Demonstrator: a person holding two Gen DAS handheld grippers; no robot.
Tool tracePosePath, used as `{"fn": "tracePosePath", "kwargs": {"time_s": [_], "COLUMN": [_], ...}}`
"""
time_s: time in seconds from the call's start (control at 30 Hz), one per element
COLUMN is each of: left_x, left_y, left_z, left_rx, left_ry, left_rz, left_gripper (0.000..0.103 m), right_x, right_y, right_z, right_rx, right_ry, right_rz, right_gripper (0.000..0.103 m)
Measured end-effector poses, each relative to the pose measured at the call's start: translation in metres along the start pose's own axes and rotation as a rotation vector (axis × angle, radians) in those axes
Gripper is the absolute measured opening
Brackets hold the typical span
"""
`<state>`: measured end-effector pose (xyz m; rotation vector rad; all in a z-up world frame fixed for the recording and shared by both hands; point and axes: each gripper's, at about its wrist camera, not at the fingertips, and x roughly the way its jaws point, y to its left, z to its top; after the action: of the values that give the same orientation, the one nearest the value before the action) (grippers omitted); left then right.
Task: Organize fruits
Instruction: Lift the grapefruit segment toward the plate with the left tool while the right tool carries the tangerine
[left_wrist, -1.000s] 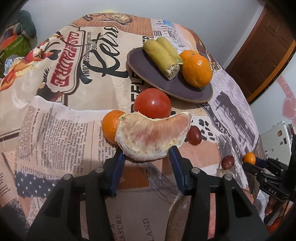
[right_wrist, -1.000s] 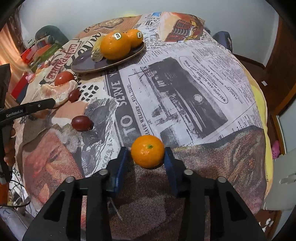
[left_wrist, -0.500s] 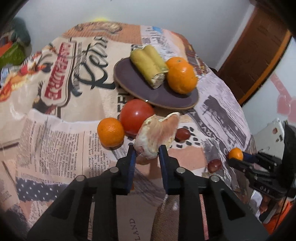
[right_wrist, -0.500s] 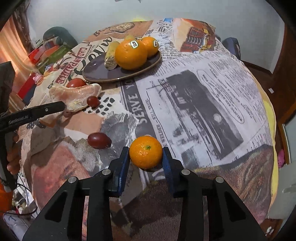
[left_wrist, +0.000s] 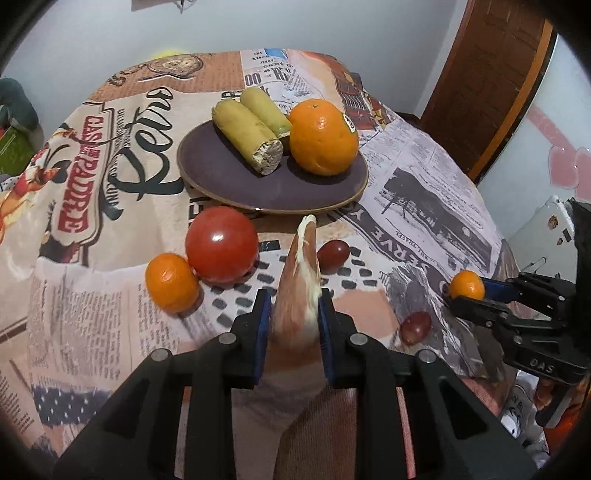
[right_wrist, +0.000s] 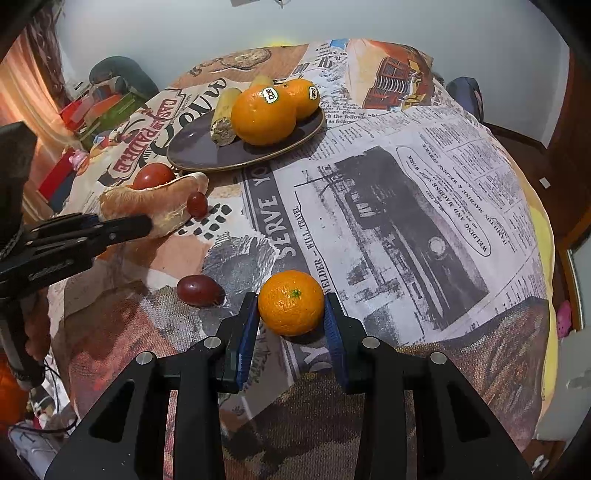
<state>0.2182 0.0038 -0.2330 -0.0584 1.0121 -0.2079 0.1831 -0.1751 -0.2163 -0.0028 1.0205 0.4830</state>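
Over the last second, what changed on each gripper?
The left gripper closed on the pomelo wedge, lifted it and turned it edge-on. The right gripper has tightened around the mandarin, which looks just off the cloth. The plate, tomato and grapes stayed put.

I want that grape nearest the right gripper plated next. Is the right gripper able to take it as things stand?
Probably not yet: the right gripper is shut on the small mandarin. The grape lies unobstructed just to its left.
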Motion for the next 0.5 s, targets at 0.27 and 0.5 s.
{"fn": "tracePosePath", "kwargs": {"time_s": [0.27,0.5], "left_x": [0.02,0.027], "left_y": [-0.006,-0.008], "left_z": [0.008,0.009], "left_rx": [0.02,0.054], "left_ry": [0.039,0.064], "left_rz": [-0.002,0.008], "left_gripper": [0.024,0.024], "right_x": [0.001,-0.003], "right_y": [-0.003,-0.001], "right_z": [0.005,0.009], "right_rx": [0.01,0.004], "right_ry": [-0.007,-0.021], "right_rz": [0.007,0.007], "right_gripper": [0.032,0.032]}}
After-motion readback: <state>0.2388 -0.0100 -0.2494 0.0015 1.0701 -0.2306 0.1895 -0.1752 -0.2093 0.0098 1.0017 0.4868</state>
